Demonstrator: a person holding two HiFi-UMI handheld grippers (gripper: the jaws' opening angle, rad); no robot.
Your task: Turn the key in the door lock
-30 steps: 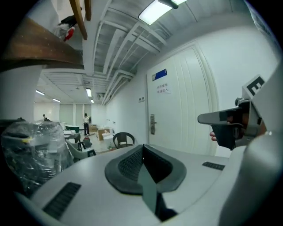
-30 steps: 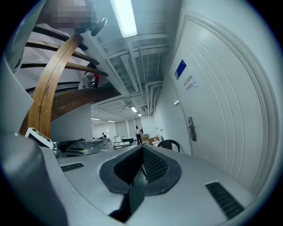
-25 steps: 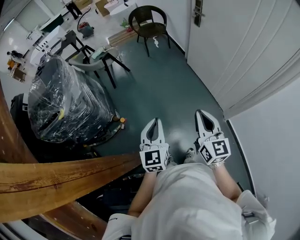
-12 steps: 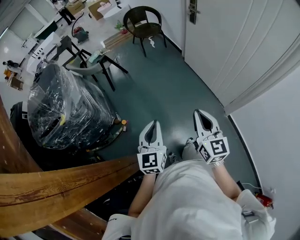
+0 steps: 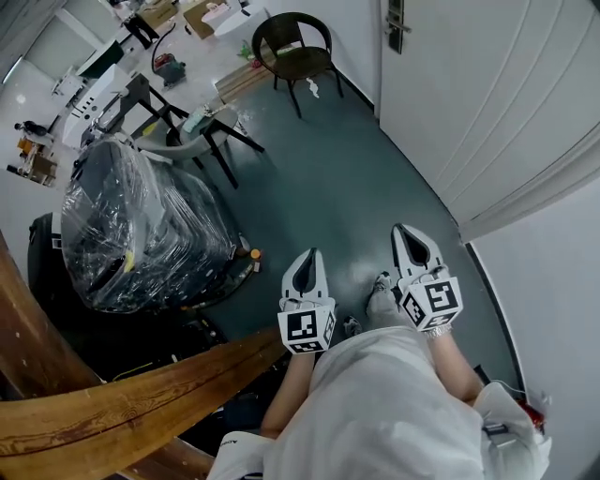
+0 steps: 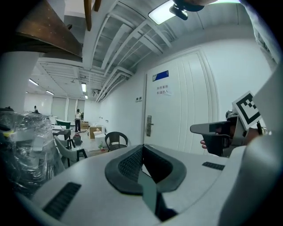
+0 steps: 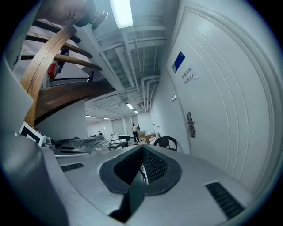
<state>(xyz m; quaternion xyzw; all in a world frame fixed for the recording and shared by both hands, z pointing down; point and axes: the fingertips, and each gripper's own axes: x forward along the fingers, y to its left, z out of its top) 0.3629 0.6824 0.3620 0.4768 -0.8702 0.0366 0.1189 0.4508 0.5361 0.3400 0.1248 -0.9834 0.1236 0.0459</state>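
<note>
Standing at the top edge of the head view, a dark metal lock plate (image 5: 395, 23) with a short lever handle is fixed near the left edge of a white panelled door (image 5: 487, 84), which is closed. Whether a key sits in the lock is too small to tell. The left gripper view shows the same lock plate (image 6: 149, 126) straight ahead in the distance, with a blue rectangular sign (image 6: 162, 76) and a white paper notice (image 6: 162, 91) higher up on the door. The right gripper view has the lock plate (image 7: 189, 125) off to its right.

Both grippers are well apart from the lock. The white left gripper (image 5: 310, 255) has its jaws pressed together with nothing between them, as its own view (image 6: 142, 148) shows. The white right gripper (image 5: 403, 231) is likewise closed tight and empty, its tips meeting in its own view (image 7: 142, 148). The two are held side by side over a dark teal floor (image 5: 328, 178), both pointing towards the far end of the room.

A black round-backed chair (image 5: 293, 42) stands just left of the door. A bulky dark object wrapped in clear plastic film (image 5: 141, 225) sits further left. A curved wooden rail (image 5: 122, 412) crosses the lower left corner. The person's white garment (image 5: 384, 412) fills the bottom centre.
</note>
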